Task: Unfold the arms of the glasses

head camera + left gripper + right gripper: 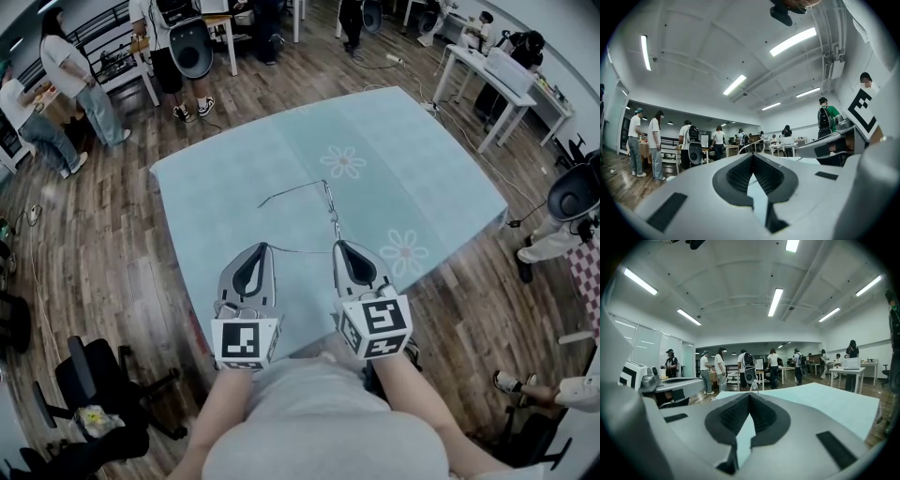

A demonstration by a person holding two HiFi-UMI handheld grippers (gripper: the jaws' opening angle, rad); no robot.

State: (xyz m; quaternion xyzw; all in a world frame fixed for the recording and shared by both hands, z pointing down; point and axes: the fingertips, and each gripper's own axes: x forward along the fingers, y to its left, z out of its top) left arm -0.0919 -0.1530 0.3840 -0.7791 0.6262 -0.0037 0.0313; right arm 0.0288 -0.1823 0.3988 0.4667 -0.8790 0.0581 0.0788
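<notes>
Clamping fully closed: left gripper on one thin arm of the glasses, right gripper on the frame's end, above the table toward its near edge. Probably best swinging left outward slowly, holding right firm. Catching the far arm splayed only in the head view, the pads meeting only in the gripper views.

No readable words, numbers, brand names or labels in any view. Sole signs: black-and-white square code markers, blocky patterns rather than letters. Left cube marker, on the cube at the rear of the left gripper, with a further patterned face alongside. Right cube marker, on the cube at the rear of the right gripper; from the left gripper view, loosely like a blocky E, no true letter. Anything on distant desks and equipment too small to tell.
</notes>
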